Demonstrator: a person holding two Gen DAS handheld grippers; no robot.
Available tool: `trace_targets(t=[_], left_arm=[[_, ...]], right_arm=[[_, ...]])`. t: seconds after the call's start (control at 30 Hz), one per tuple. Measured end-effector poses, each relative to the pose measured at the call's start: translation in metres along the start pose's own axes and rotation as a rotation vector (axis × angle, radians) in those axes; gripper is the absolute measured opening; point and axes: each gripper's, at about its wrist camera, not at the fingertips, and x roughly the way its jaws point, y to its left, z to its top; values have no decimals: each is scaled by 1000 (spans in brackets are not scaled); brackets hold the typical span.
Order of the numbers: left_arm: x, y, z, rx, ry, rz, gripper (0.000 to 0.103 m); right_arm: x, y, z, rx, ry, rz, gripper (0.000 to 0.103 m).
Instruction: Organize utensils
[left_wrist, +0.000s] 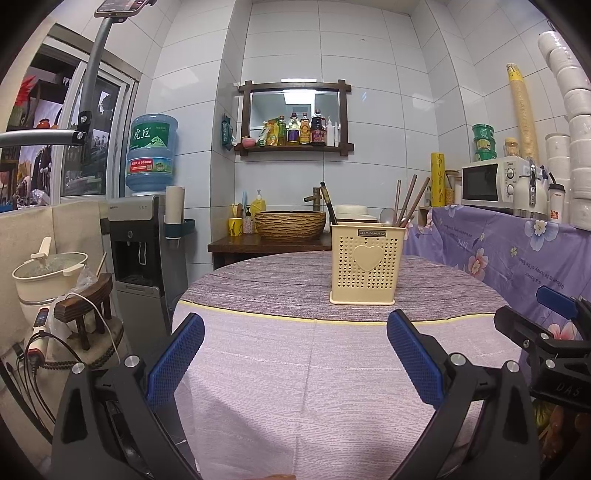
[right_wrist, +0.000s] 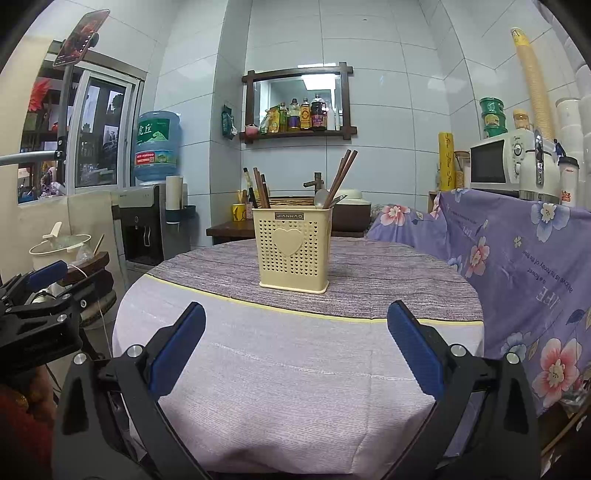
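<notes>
- Holder (left_wrist: 366, 264), labelled "JIANHAO", stands toward the surface's (left_wrist: 295, 369) far edge, with chopsticks (right_wrist: 341, 173) and a spoon (right_wrist: 320, 197) inside.
- Left tool (left_wrist: 295, 347) and right tool (right_wrist: 297, 339): both wide, empty.
- Nothing between them and holder.

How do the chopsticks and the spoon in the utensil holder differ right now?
The chopsticks are dark brown, thin and straight; the spoon is shiny metal with a rounded bowl. The chopsticks rise well above the rim of the utensil holder, leaning right, while the spoon barely clears it. Both stand in the holder's right side, and neither open gripper, left gripper or right gripper, touches them.
</notes>
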Motion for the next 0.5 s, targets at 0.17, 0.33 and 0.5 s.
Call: trace_targets(t=[0.17, 0.33, 0.5], left_arm=[[0, 1, 0, 0, 2, 0, 98], [1, 1, 0, 1, 1, 2, 98], [0, 0, 0, 0, 2, 0, 98]], right_arm=[[-1, 0, 0, 0, -2, -1, 97], [-1, 0, 0, 0, 0, -2, 97], [-1, 0, 0, 1, 0, -3, 97]])
